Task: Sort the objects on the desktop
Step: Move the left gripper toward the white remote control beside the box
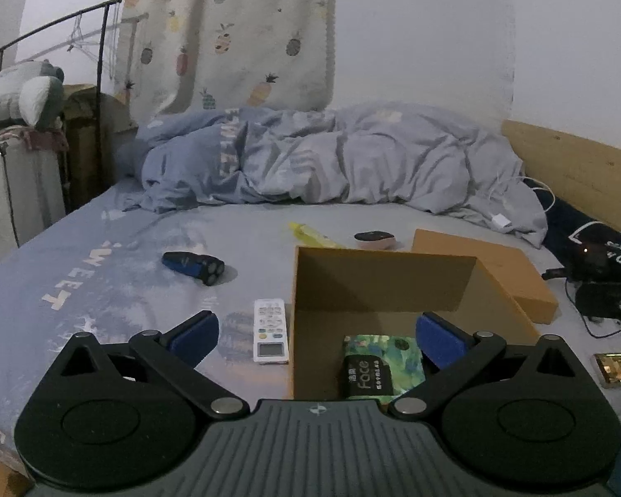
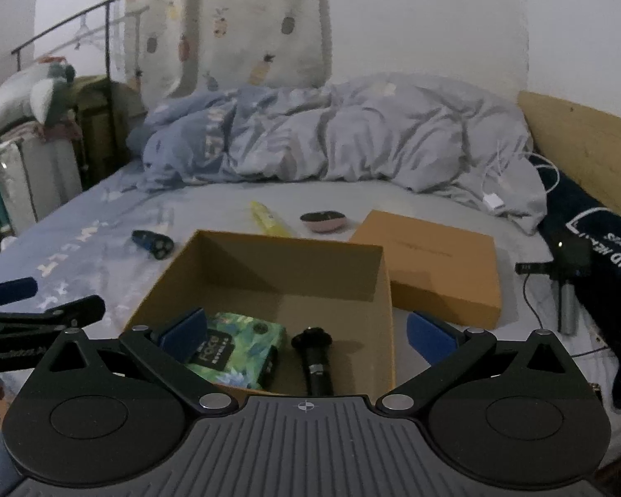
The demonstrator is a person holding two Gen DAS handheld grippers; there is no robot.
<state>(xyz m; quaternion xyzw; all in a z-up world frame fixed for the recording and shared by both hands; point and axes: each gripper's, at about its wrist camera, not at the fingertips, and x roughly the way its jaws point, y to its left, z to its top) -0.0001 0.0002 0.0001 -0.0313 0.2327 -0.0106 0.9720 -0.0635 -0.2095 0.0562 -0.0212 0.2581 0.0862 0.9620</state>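
Observation:
An open cardboard box (image 1: pixel 302 323) (image 2: pixel 387 290) sits on the bed. Inside lie a green tissue pack (image 1: pixel 383 362) (image 2: pixel 244 352) and a black cylindrical object (image 2: pixel 316 358). My left gripper (image 1: pixel 316 335) is open and empty, above the box's near left wall. My right gripper (image 2: pixel 308 333) is open and empty over the box's near edge. On the sheet lie a white remote (image 1: pixel 271 331), a blue shaver (image 1: pixel 194 267) (image 2: pixel 153 244), a yellow tube (image 1: pixel 314 236) (image 2: pixel 269 217) and a pink-and-black case (image 1: pixel 374 240) (image 2: pixel 323 221).
The box lid (image 1: pixel 492 269) (image 2: pixel 439 265) lies right of the box. A crumpled duvet (image 1: pixel 331 157) fills the back of the bed. Cables and a black device (image 2: pixel 567 265) lie at the right, with a phone (image 1: pixel 617 368) near the edge. The wooden headboard (image 1: pixel 579 165) stands right.

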